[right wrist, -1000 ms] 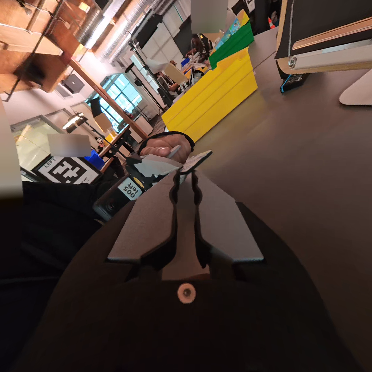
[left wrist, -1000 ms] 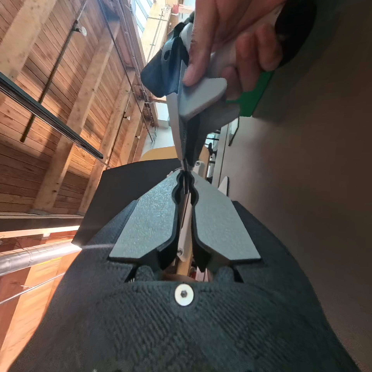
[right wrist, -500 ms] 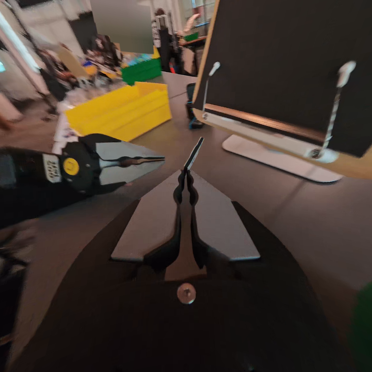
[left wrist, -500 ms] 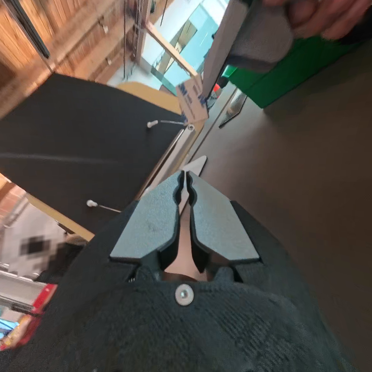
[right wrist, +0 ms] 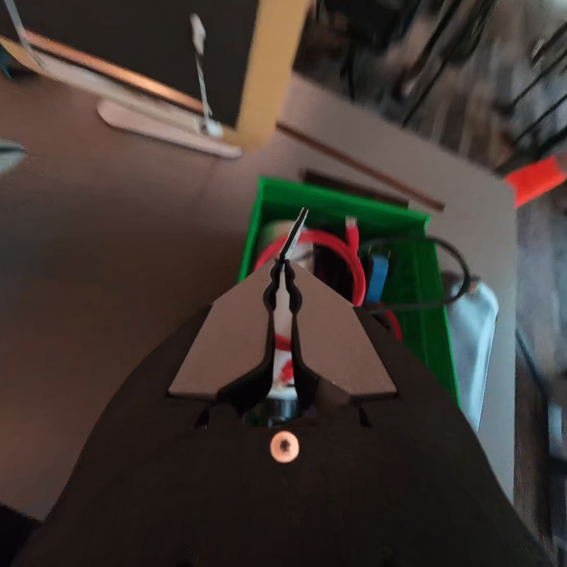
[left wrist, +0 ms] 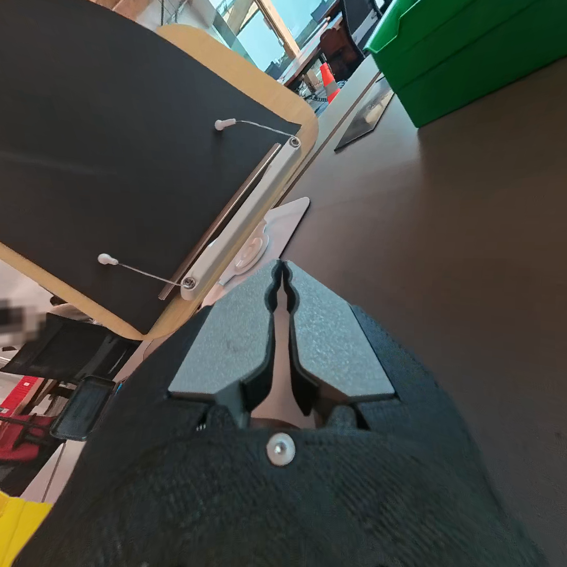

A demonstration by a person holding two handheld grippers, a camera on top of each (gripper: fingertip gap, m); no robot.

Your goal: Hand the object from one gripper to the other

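Observation:
My right gripper [right wrist: 283, 264] is shut on a thin flat card [right wrist: 295, 232], seen edge-on and sticking up from the fingertips. It hangs above a green bin [right wrist: 414, 276] that holds red cables and a blue part. My left gripper [left wrist: 282, 264] is shut and empty, low over the dark brown table [left wrist: 429, 245], pointing at the white foot of a black board on a stand [left wrist: 122, 153]. The right gripper does not show in the left wrist view.
The black board with a light wooden rim also shows at the top of the right wrist view [right wrist: 153, 46]. A green bin [left wrist: 475, 55] stands at the far right of the left wrist view. A yellow bin corner [left wrist: 15, 527] is at the lower left. The right wrist view is blurred. The tips of one gripper are about 30 centimeters away from the tips of the other.
One second ago both grippers met at the card. The left gripper let go and swung down toward the stand. The right gripper carried the card to the right, over the green bin.

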